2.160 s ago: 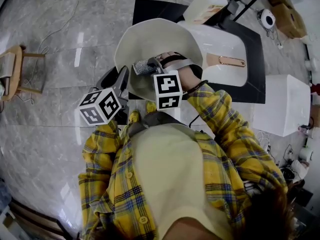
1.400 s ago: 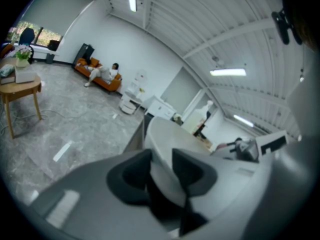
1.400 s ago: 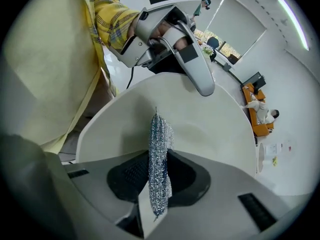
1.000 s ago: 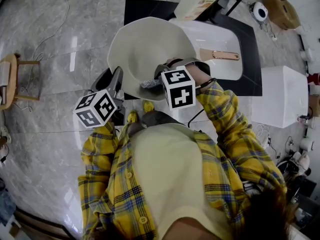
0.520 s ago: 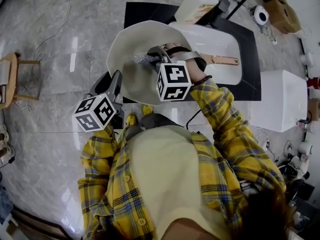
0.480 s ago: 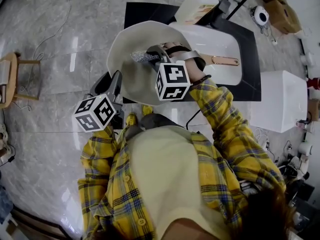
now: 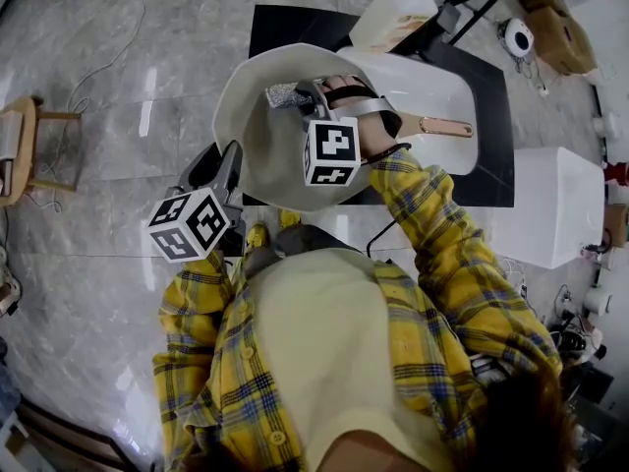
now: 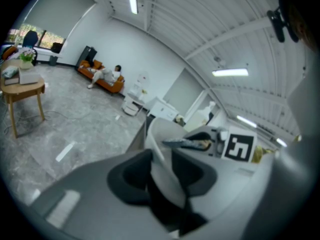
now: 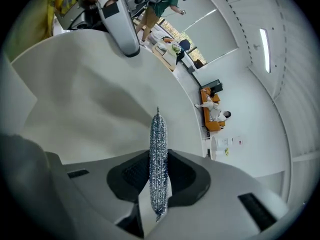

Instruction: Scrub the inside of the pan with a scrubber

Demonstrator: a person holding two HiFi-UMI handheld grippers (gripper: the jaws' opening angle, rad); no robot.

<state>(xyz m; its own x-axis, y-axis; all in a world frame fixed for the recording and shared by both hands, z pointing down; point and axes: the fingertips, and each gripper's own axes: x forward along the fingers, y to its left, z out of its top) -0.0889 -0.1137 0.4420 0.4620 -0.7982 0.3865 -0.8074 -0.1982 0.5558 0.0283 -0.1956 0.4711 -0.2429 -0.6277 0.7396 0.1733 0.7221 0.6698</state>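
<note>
Where the plaid sleeves (image 7: 432, 234) end, two hand-held grippers meet one pan.

- Left gripper (image 7: 226, 168) (image 8: 162, 171): near left, marker cube toward the person. Jaws stand wide, clamped on the near rim of the pan; the wall runs between both pads.
- Pan (image 7: 257, 126) (image 8: 161, 134) (image 9: 85, 94): pale, deep, tilted with its inside toward the person, held off the floor (image 7: 88, 264).
- Right gripper (image 7: 303, 94) (image 9: 159, 176): reaches into the pan from the right, jaws narrow, pinching the scrubber.
- Scrubber (image 7: 281, 95) (image 9: 158, 144): silvery mesh pad, gripped edge-on, its free end against the inside wall near the far rim.
- Basin (image 7: 437, 91): white, just beyond the pan to the right, on a black mat (image 7: 496, 116).
- Bottle (image 7: 393, 13): white, far edge of the mat.
- Stool (image 7: 25, 150): wooden, well apart, far left.
</note>
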